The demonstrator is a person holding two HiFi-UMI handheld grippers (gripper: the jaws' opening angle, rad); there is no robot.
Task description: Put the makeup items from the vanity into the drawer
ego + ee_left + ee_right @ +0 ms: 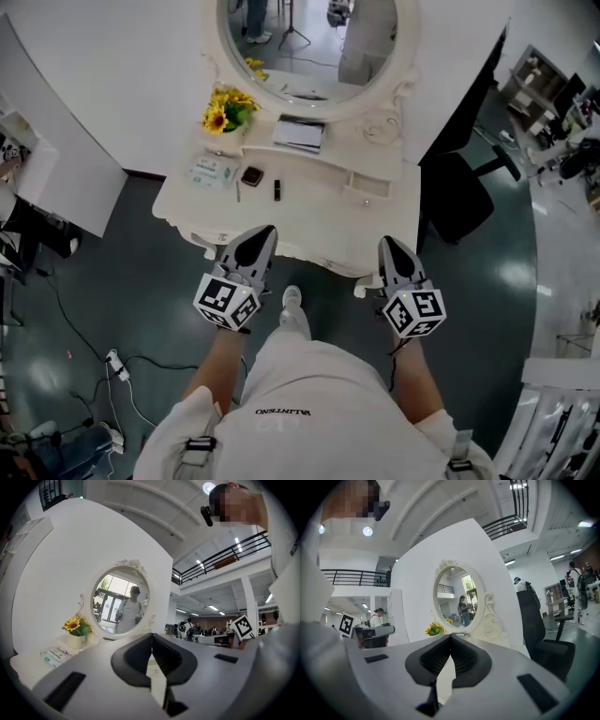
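Note:
A white vanity (319, 220) with an oval mirror (314, 47) stands in front of me. On its top lie a dark square compact (251, 175), a small black lipstick (277, 190) and a thin pencil (237, 191). A small drawer front (368, 186) sits at the top's right. My left gripper (265, 232) is held short of the vanity's front edge, shut and empty. My right gripper (387, 243) hangs level with it to the right, also shut and empty. In the left gripper view the left gripper (151, 641) points at the mirror (121, 602); in the right gripper view so does the right gripper (450, 641).
A sunflower vase (225, 111) and a tissue pack (211, 172) sit at the vanity's left, a white pad (300, 134) under the mirror. A black chair (459, 192) stands to the right. Cables and a power strip (117, 366) lie on the floor at left.

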